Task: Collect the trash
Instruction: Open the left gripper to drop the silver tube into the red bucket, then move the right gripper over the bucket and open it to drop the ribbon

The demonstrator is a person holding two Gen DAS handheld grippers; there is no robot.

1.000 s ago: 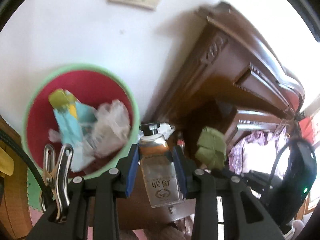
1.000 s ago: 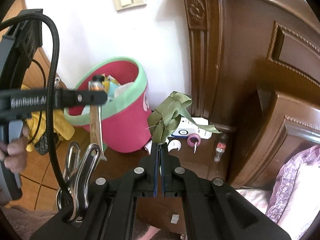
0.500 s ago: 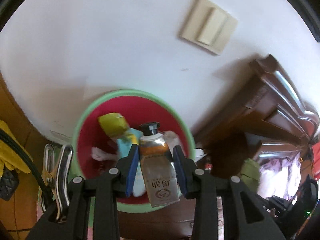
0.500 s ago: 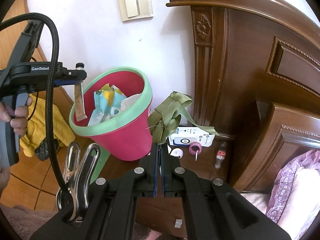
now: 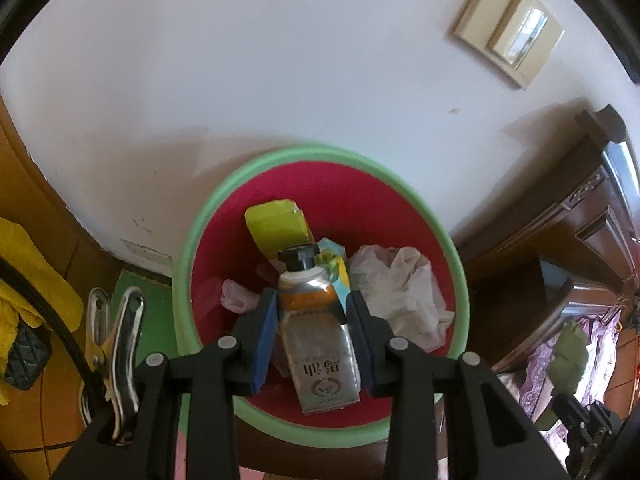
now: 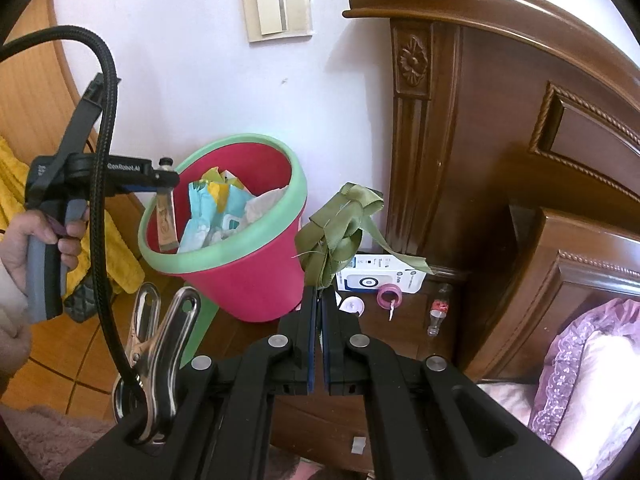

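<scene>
My left gripper [image 5: 312,312] is shut on a silver and orange tube [image 5: 316,332] with a black cap, held over the mouth of the red bin with a green rim [image 5: 320,152]. The bin holds a yellow-green box [image 5: 276,224], a white plastic bag [image 5: 400,292] and other wrappers. In the right wrist view the same tube [image 6: 166,224] hangs over the bin [image 6: 256,280] near its left rim, held by the left gripper [image 6: 162,178]. My right gripper [image 6: 320,300] is shut on a green ribbon bow [image 6: 340,232], to the right of the bin.
A wooden nightstand [image 6: 400,320] bears a white box [image 6: 380,278], a pink tape roll [image 6: 390,294], a white cap [image 6: 352,305] and a small bottle [image 6: 438,308]. A carved headboard [image 6: 500,120] rises right. Yellow cloth [image 5: 28,264] lies left of the bin; a wall switch [image 6: 276,6] sits above.
My left gripper carried the tube leftward from beside the bin's rim to over its opening. The right gripper stayed in place with the bow.
</scene>
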